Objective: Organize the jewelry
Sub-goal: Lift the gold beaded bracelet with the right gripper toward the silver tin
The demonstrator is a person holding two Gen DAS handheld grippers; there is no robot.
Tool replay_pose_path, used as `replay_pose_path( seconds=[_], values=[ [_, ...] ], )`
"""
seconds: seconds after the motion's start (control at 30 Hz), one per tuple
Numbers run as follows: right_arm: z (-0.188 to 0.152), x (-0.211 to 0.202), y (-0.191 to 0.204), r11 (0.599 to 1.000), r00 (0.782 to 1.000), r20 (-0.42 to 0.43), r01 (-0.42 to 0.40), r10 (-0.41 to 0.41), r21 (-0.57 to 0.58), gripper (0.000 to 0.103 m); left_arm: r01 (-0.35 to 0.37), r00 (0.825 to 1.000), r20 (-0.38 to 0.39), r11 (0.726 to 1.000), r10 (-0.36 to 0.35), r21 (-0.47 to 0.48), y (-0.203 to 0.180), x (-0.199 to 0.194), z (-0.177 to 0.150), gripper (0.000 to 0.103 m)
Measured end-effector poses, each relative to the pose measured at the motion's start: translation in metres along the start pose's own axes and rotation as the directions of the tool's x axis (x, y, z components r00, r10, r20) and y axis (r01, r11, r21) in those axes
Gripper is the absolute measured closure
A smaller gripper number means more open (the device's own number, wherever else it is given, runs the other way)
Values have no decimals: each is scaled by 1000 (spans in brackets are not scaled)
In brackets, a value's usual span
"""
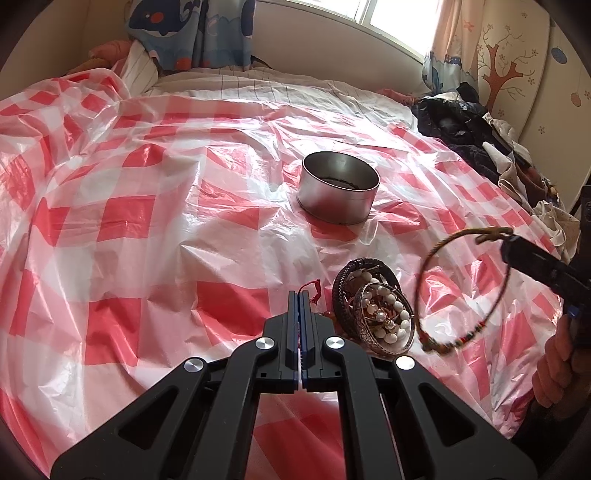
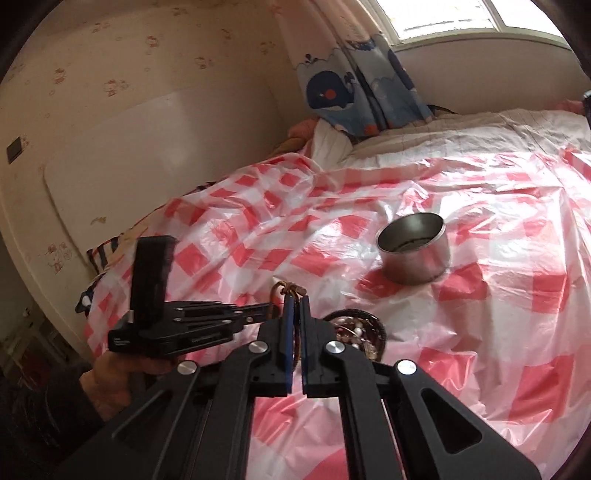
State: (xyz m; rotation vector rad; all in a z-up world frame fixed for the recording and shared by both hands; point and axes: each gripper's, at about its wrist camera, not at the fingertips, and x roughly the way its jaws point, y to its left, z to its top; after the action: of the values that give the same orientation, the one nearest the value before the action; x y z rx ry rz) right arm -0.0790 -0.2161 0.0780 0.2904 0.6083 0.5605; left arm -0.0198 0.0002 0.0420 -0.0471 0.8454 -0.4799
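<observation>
A round metal tin point(image 1: 339, 187) stands open on the red-and-white checked plastic sheet point(image 1: 147, 221), with something dark in its bottom; it also shows in the right wrist view point(image 2: 415, 247). A pile of jewelry point(image 1: 373, 306), with a dark braided bracelet, pearl beads and a metal bangle, lies in front of the tin. My left gripper point(image 1: 299, 295) is shut and empty, just left of the pile. My right gripper point(image 2: 294, 301) is shut on a thin brown cord bracelet point(image 1: 461, 288) and holds it in the air right of the pile.
The sheet covers a bed. A heap of dark clothes point(image 1: 480, 140) lies at the bed's far right edge. A whale-print curtain point(image 1: 184, 29) and a window point(image 1: 399, 18) are behind the bed. A wall point(image 2: 110, 110) runs along the bed's left side.
</observation>
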Motion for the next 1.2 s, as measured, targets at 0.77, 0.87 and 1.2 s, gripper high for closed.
replay_pose_path(
  seconds=[0.77, 0.87, 1.2],
  values=[
    [-2, 10, -22, 992, 994, 13, 108, -109, 62, 99, -9, 998, 55, 999, 7, 44, -8, -9, 4, 102],
    [-2, 12, -21, 993, 995, 8, 104, -104, 58, 99, -31, 999, 46, 998, 28, 61, -11, -6, 4, 102],
    [-4, 16, -19, 993, 995, -3, 102, -102, 55, 99, -64, 997, 52, 994, 60, 88, -14, -7, 4, 102]
  ],
)
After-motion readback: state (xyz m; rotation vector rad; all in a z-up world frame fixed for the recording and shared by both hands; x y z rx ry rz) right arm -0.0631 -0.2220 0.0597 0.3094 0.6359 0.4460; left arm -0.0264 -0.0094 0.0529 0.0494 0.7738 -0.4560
